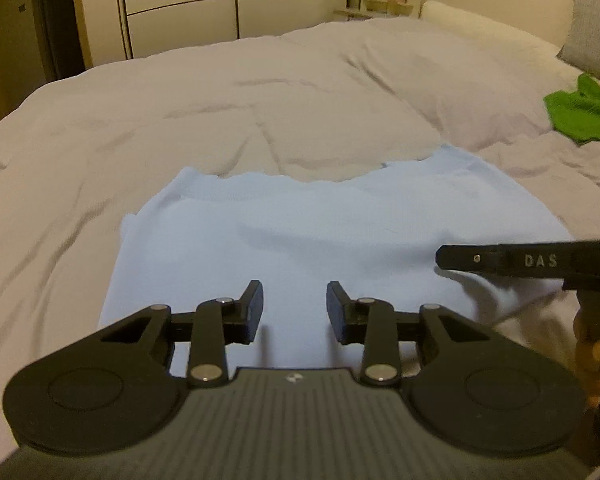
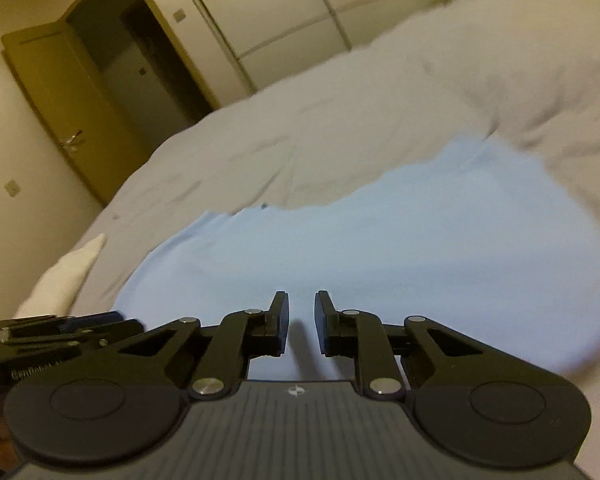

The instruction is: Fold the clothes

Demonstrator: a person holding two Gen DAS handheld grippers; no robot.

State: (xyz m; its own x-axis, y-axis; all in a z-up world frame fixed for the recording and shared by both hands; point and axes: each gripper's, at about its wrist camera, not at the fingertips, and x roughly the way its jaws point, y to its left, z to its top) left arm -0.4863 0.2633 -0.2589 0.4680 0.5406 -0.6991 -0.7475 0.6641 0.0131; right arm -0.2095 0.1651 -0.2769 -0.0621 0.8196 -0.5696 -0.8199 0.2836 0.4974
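Observation:
A light blue garment (image 1: 300, 232) lies spread flat on the bed; it also shows in the right wrist view (image 2: 380, 248). My left gripper (image 1: 295, 300) is open and empty, hovering over the garment's near part. My right gripper (image 2: 301, 310) is open with a narrower gap, empty, over the garment's near edge. The right gripper's fingers (image 1: 500, 261) reach in from the right in the left wrist view. The left gripper's body (image 2: 60, 332) shows at the left edge of the right wrist view.
The bed's pale grey duvet (image 1: 220, 112) is wrinkled. A green garment (image 1: 584, 114) lies at the far right by a grey pillow (image 1: 592, 32). A white folded cloth (image 2: 68, 272) lies at the bed's left. Wardrobe doors (image 1: 180, 0) and an open door (image 2: 80, 112) stand behind.

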